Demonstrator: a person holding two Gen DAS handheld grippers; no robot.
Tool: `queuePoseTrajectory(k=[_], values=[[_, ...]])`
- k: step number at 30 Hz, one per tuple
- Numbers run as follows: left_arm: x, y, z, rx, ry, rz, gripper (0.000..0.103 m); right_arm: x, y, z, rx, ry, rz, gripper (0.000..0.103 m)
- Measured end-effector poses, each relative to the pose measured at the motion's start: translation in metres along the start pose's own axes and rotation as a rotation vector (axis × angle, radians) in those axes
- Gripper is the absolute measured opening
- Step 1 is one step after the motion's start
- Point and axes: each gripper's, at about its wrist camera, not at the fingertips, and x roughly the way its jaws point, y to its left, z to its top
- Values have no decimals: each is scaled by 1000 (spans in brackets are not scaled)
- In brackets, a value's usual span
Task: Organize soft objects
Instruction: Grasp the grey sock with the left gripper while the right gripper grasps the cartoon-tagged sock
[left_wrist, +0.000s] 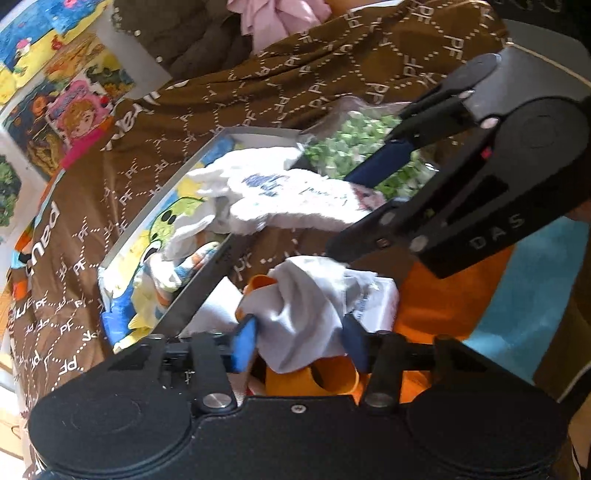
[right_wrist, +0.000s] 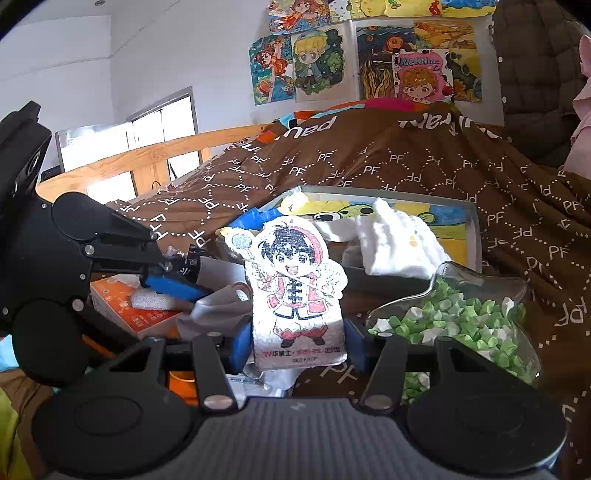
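My left gripper (left_wrist: 299, 343) is shut on a crumpled grey cloth (left_wrist: 306, 302), which bunches up between its blue pads over an orange box (left_wrist: 436, 302). In the right wrist view the same gripper (right_wrist: 195, 280) reaches in from the left onto the grey cloth (right_wrist: 218, 306). My right gripper (right_wrist: 297, 347) is shut on a small white towel printed with a cartoon figure (right_wrist: 295, 291), held upright. The left wrist view shows that gripper (left_wrist: 340, 214) holding the towel (left_wrist: 295, 199) over an open tin box (left_wrist: 162, 192) that holds white folded cloths (right_wrist: 399, 247).
A brown patterned quilt (left_wrist: 258, 92) covers the bed under everything. A clear star-shaped dish of green paper stars (right_wrist: 461, 317) sits right of the tin. A wooden bed rail (right_wrist: 147, 155) runs behind on the left. Cartoon posters (right_wrist: 369, 62) hang on the wall.
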Motion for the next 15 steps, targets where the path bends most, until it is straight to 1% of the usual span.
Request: queuePoseTrajectory(k=[2, 3, 5, 7, 11, 12, 14, 15], values=[[0, 3, 0, -24, 2, 1, 31, 0, 0, 0, -1, 1, 1, 57], [0, 5, 1, -39, 1, -1, 29, 0, 0, 0, -2, 1, 2, 57], [-1, 8, 1, -66, -4, -5, 18, 0, 0, 0, -4, 2, 3, 57], [-3, 9, 2, -81, -11, -6, 18, 0, 0, 0, -6, 2, 3, 57], [-8, 5, 1, -83, -30, -10, 13, 0, 1, 0, -7, 3, -1, 57], [-10, 3, 1, -80, -34, -15, 11, 0, 1, 0, -8, 2, -4, 57], [-13, 0, 0, -84, -47, -40, 5, 0, 1, 1, -12, 1, -8, 57], [-15, -1, 0, -85, -55, -54, 5, 0, 1, 1, -15, 1, -10, 57]])
